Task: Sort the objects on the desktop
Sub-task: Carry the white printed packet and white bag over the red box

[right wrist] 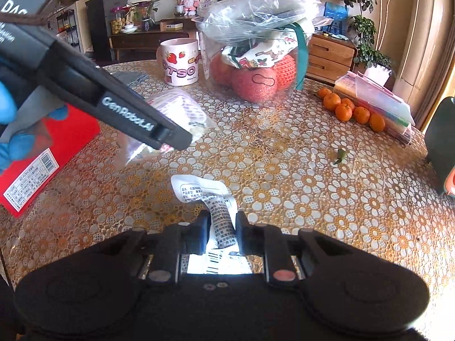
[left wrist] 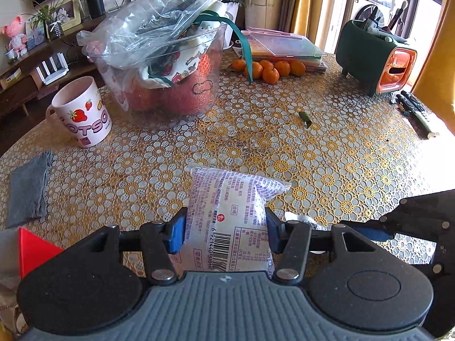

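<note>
1. Keep the left gripper (left wrist: 226, 230) jaws clamped on the purple-printed plastic snack packet (left wrist: 230, 216), held above the flower-patterned bench (left wrist: 327, 153).
2. The right gripper (right wrist: 221, 231) jaws pinch a crumpled white printed wrapper (right wrist: 210, 196); lift gently so it doesn't slip out.

left gripper (left wrist: 226, 227): showing black linkage arms, blue pads, silver rivets, ribbed grey base | right gripper (right wrist: 221, 228): showing black fingers, round bolt heads | upper left: wearing blue glove (right wrist: 7, 105), white "GenRobot.AI" lettering
</note>
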Tool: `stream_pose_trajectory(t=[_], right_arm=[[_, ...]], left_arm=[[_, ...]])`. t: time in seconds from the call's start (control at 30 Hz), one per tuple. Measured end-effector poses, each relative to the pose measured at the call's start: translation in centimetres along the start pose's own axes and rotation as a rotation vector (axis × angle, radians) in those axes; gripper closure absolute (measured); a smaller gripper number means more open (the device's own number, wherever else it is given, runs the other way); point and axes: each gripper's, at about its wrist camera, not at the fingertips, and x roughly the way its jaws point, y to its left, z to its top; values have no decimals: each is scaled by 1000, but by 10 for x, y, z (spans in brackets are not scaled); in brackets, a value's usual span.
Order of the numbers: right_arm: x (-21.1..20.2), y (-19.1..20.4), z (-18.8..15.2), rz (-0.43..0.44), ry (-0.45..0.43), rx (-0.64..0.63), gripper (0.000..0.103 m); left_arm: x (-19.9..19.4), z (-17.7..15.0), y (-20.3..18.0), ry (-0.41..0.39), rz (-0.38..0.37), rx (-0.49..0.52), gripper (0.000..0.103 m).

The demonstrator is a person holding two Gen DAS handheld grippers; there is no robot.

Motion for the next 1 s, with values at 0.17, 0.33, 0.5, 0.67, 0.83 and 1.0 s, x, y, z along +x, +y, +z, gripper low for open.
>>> stream_pose_trajectory(t=[0.17,0.33,0.5,0.67,0.83,1.0], right_arm=[[-15,2,-9,-20,18,46,86],[-30,6,-15,-22,14,80,86],[-50,14,-16,-22,-7,102,86],[-70,27,-16,-19,-26,104,86],[-91,40,-14,-10,-50,121,86],[-109,55,-8,-6,-72,126,86]], left_arm=[[-24,-24,-3,-12,-9,-19,49],[-44,-45,-5,-15,-25,-39,49],[-65,-60,-6,-34,-31,-60,49],[-88,-73,-6,-68,-12,-88,49],[-113,-83,-4,-100,13,-105,49],[-137,-92,5,-119,34,-144,49]])
